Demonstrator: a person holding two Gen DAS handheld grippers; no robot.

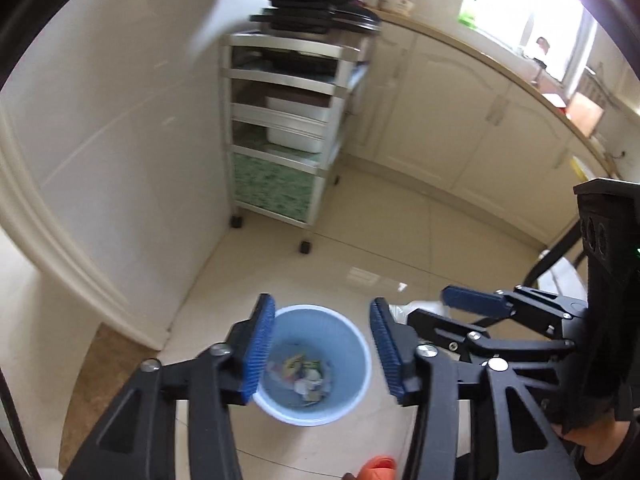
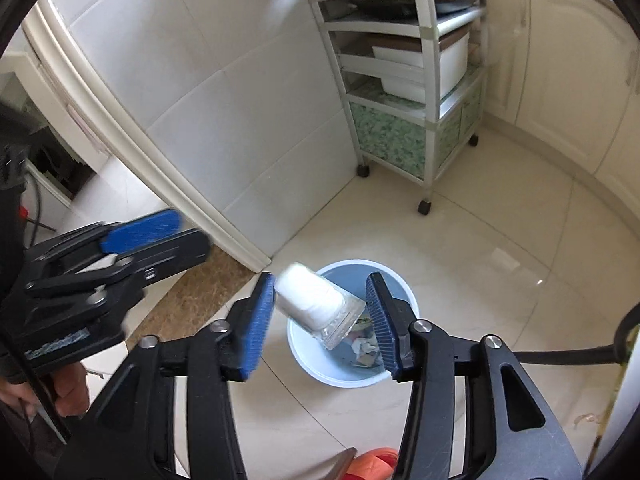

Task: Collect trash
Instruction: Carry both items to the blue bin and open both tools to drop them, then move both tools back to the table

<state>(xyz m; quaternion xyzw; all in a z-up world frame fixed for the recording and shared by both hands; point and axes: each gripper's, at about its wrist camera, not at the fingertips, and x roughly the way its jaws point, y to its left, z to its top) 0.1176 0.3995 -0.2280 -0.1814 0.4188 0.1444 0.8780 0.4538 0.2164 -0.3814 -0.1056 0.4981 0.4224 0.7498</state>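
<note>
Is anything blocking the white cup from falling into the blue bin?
Nothing visible is. The white cup sits tilted between the right gripper's open jaws, right above the blue bin's open mouth. Only trash lies at the bottom. The left gripper, empty and open, is off to the side.

Pale blue bin [image 1: 316, 364]; white cup [image 2: 310, 300]; blue tool pads [image 2: 256, 328]; green-mottled cart panel [image 2: 388, 148].

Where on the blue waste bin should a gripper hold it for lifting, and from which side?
The blue waste bin stands upright and open, and its round body looks too wide for the jaws. So probably grip the rim from above, one finger inside, one outside.
</note>
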